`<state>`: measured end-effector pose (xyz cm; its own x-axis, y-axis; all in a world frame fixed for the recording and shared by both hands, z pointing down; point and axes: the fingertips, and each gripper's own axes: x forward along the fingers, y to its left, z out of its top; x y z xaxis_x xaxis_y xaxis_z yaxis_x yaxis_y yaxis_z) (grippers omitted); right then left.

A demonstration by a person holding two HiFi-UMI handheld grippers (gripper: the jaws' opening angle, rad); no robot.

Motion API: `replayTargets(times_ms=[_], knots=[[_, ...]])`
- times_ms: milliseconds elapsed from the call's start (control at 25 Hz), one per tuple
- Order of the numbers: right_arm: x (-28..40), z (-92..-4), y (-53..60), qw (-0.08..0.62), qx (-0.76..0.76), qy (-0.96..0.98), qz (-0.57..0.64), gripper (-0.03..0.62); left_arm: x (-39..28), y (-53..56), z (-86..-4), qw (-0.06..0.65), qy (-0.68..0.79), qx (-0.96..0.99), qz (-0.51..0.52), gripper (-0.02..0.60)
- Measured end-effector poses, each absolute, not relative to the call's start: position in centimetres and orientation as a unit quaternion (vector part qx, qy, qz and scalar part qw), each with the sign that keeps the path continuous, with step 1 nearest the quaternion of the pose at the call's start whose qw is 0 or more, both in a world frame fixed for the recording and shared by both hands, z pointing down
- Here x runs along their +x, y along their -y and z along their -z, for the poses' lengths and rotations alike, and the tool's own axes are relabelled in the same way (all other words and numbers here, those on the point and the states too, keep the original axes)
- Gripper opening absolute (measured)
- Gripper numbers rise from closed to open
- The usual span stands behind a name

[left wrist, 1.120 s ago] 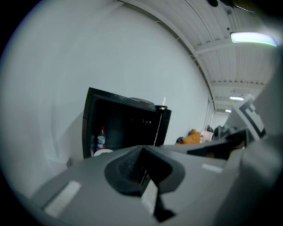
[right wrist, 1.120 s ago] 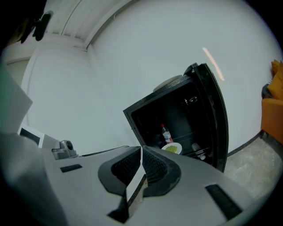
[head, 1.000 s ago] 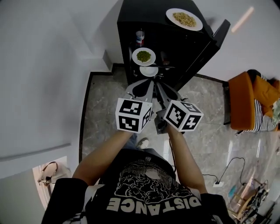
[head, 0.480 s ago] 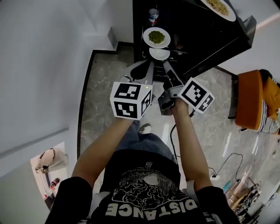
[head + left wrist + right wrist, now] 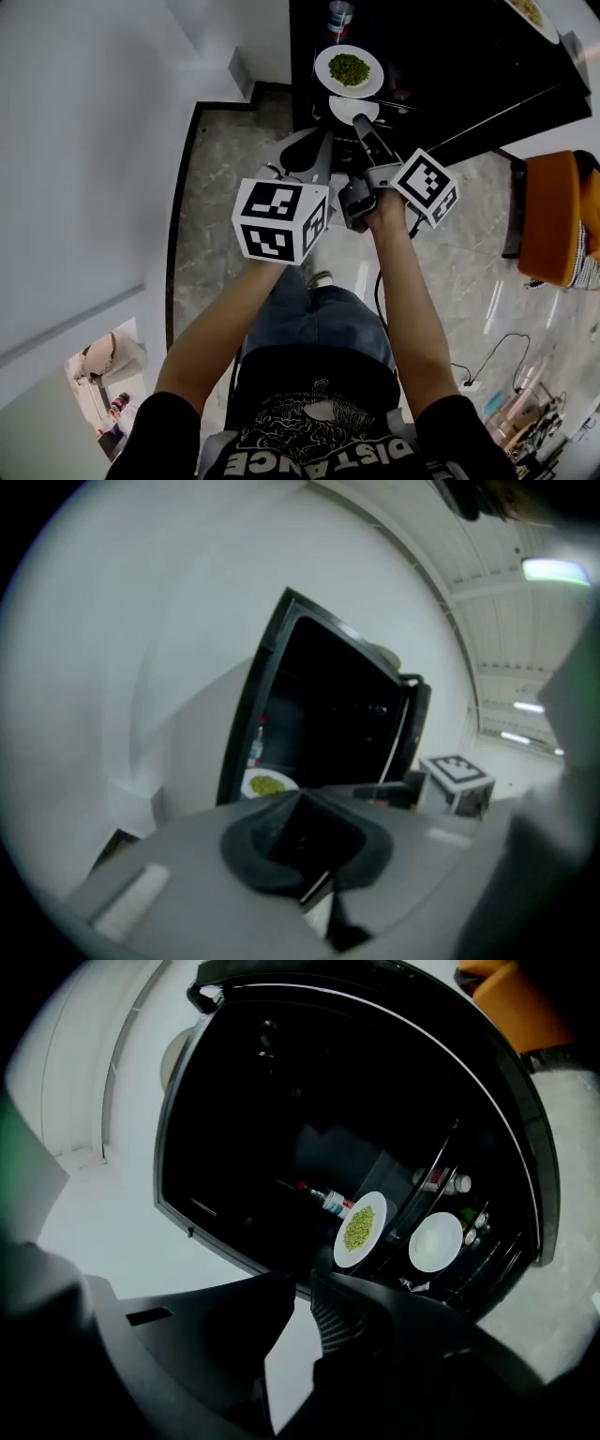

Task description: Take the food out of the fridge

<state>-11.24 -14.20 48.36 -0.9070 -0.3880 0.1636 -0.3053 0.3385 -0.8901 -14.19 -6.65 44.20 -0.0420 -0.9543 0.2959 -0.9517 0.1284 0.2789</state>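
The black fridge (image 5: 441,66) stands open ahead of me. On its shelf sits a white plate of green food (image 5: 349,69) (image 5: 359,1228) (image 5: 267,784), with an empty white plate (image 5: 353,109) (image 5: 436,1241) lower beside it and a bottle (image 5: 339,17) (image 5: 323,1197) behind. My left gripper (image 5: 316,148) (image 5: 300,794) is shut and empty, short of the shelf. My right gripper (image 5: 360,123) (image 5: 302,1281) points at the plates; its jaws are opening, a narrow gap shows, and nothing is between them.
A plate of yellow food (image 5: 530,9) lies on top of the fridge. An orange chair (image 5: 553,220) stands to the right. The fridge door (image 5: 525,1129) hangs open on the right side. A white wall (image 5: 84,141) runs along the left, marble floor (image 5: 225,187) below.
Both grippers have come down and nearer the fridge shelf. The right gripper has rolled over. The fridge has slid up the head view.
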Motion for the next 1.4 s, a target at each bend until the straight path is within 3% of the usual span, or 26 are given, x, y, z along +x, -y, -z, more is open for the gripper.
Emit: replayTargets(times_ms=[120, 760, 1080, 1400], knots=[[-12.3, -50.6, 15.4, 0.052, -0.207, -0.801, 0.560, 0.062, -14.9, 7.2, -45.9, 0.208, 0.721, 0.661, -0.001, 0.002], [-16.9, -57.5, 21.6, 0.090, -0.221, -0.702, 0.671, 0.075, -17.9, 10.8, -49.3, 0.213, 0.709, 0.672, -0.002, 0.002], [-16.9, -58.2, 21.6, 0.116, -0.206, -0.641, 0.730, 0.012, -18.6, 10.9, -49.6, 0.227, 0.707, 0.669, -0.009, 0.002], [-16.5, -57.6, 21.4, 0.120, -0.189, -0.658, 0.719, 0.009, -18.4, 11.2, -49.5, 0.237, 0.703, 0.670, -0.016, 0.002]])
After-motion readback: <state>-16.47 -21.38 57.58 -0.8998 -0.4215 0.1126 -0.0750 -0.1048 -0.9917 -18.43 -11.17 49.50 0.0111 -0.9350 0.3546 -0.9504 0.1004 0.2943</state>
